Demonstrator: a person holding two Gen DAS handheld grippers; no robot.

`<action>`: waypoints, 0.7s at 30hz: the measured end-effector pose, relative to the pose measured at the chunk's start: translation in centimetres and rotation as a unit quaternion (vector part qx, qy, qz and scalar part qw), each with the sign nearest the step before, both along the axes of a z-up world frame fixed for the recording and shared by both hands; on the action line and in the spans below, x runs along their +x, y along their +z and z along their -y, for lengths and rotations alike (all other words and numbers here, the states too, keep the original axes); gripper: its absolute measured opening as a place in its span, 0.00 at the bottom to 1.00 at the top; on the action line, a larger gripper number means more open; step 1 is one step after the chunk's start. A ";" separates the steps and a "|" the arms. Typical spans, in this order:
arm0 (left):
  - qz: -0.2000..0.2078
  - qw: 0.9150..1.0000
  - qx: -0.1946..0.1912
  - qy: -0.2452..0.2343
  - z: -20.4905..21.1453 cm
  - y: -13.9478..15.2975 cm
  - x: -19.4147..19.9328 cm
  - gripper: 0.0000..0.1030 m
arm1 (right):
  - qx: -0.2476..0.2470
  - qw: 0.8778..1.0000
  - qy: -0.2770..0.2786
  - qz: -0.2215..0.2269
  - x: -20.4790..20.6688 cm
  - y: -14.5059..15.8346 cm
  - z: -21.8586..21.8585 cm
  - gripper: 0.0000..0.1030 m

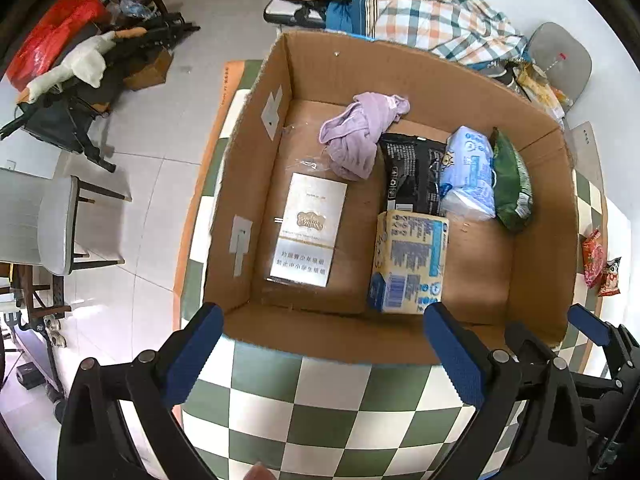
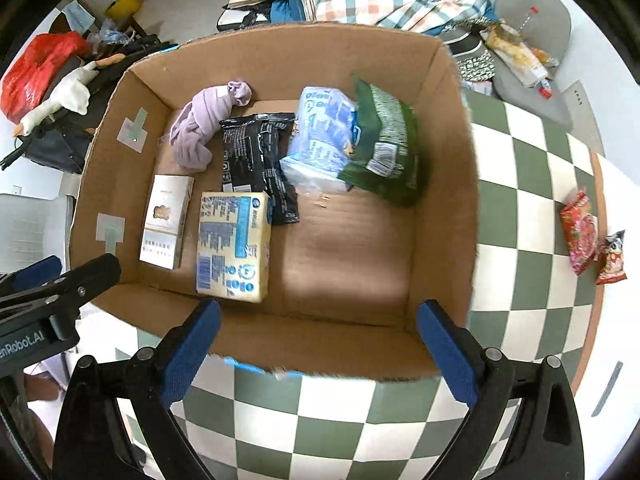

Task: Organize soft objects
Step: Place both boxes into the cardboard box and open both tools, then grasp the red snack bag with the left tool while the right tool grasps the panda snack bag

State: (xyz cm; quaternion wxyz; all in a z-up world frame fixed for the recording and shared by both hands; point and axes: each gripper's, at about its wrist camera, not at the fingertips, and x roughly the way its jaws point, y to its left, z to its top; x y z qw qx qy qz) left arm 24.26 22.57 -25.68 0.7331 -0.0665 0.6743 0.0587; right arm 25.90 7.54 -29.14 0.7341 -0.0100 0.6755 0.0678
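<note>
An open cardboard box (image 1: 256, 168) (image 2: 444, 200) stands on the checked table. Inside lie a crumpled lilac cloth (image 1: 360, 136) (image 2: 204, 128), a black pouch (image 1: 412, 172) (image 2: 256, 160), a pale blue tissue pack (image 1: 468, 168) (image 2: 320, 136), a green bag (image 1: 512, 184) (image 2: 384, 148), a yellow-and-blue pack (image 1: 410, 260) (image 2: 234, 244) and a white carton (image 1: 308, 228) (image 2: 166, 220). My left gripper (image 1: 320, 356) is open and empty over the box's near wall. My right gripper (image 2: 318, 354) is open and empty over the near wall too.
Two red snack packets (image 1: 600, 268) (image 2: 588, 236) lie on the table right of the box. A bed with a plaid blanket (image 1: 436, 8) stands behind. A grey chair (image 1: 560, 60), a white chair (image 1: 56, 224) and floor clutter (image 1: 80, 52) surround the table.
</note>
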 end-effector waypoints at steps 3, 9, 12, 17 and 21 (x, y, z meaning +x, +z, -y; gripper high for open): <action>0.018 1.000 0.015 -0.004 0.6 1.0 -1.0 0.99 | -0.004 1.000 0.000 0.016 -1.1 0.9 0.6 0.97; 0.049 0.998 0.035 -0.019 1.8 3.4 -2.9 0.99 | 0.003 0.999 -0.010 0.033 -3.4 2.6 2.2 0.97; 0.065 0.997 0.034 -0.025 2.5 4.9 -4.1 0.99 | 0.011 0.999 -0.016 0.045 -4.6 4.1 3.2 0.97; 0.092 0.995 0.021 -0.034 3.7 8.0 -6.4 0.99 | 0.030 0.997 -0.021 0.071 -6.8 7.6 4.6 0.97; 0.108 0.993 0.018 -0.040 4.7 10.2 -7.3 0.99 | 0.046 0.995 -0.020 0.090 -8.4 10.2 5.5 0.97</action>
